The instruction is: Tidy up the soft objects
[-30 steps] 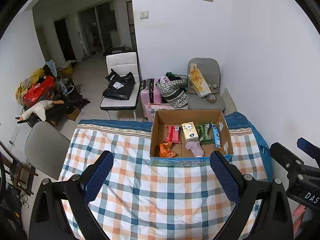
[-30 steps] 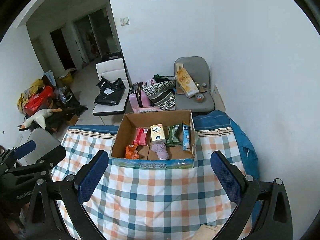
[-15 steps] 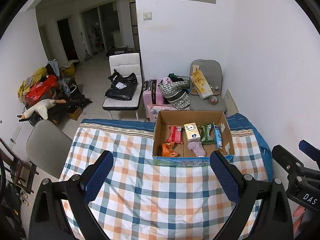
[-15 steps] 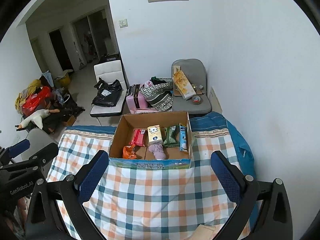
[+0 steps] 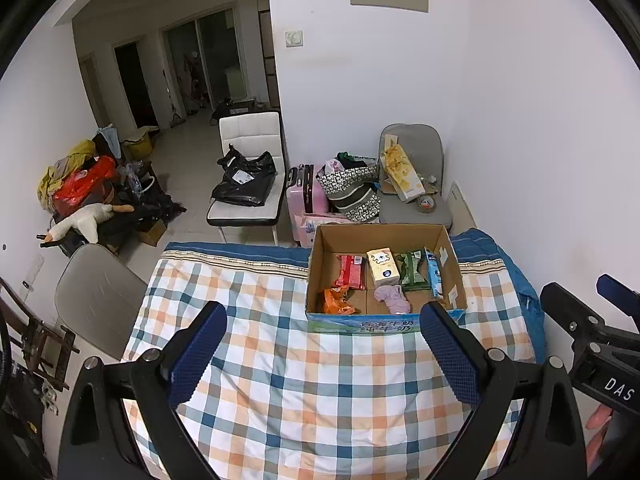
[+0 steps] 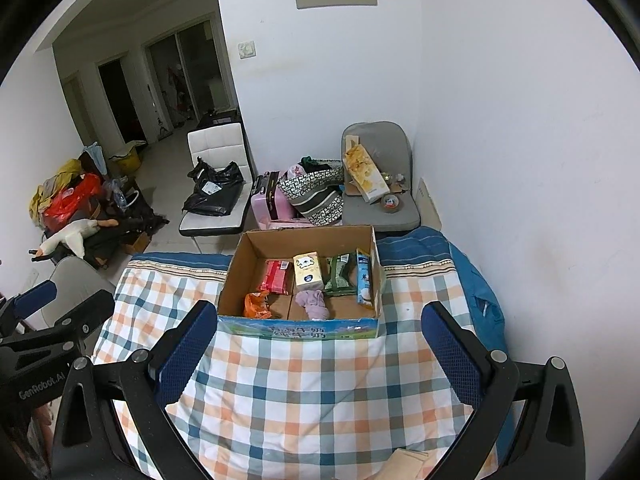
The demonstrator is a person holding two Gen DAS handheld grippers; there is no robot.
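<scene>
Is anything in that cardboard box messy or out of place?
Mostly tidy: in the cardboard box the packets stand along the far side. The purple cloth lies crumpled loose in front, and the orange wrapper looks scrunched in the near left corner. Nothing looks spilled or torn.
</scene>
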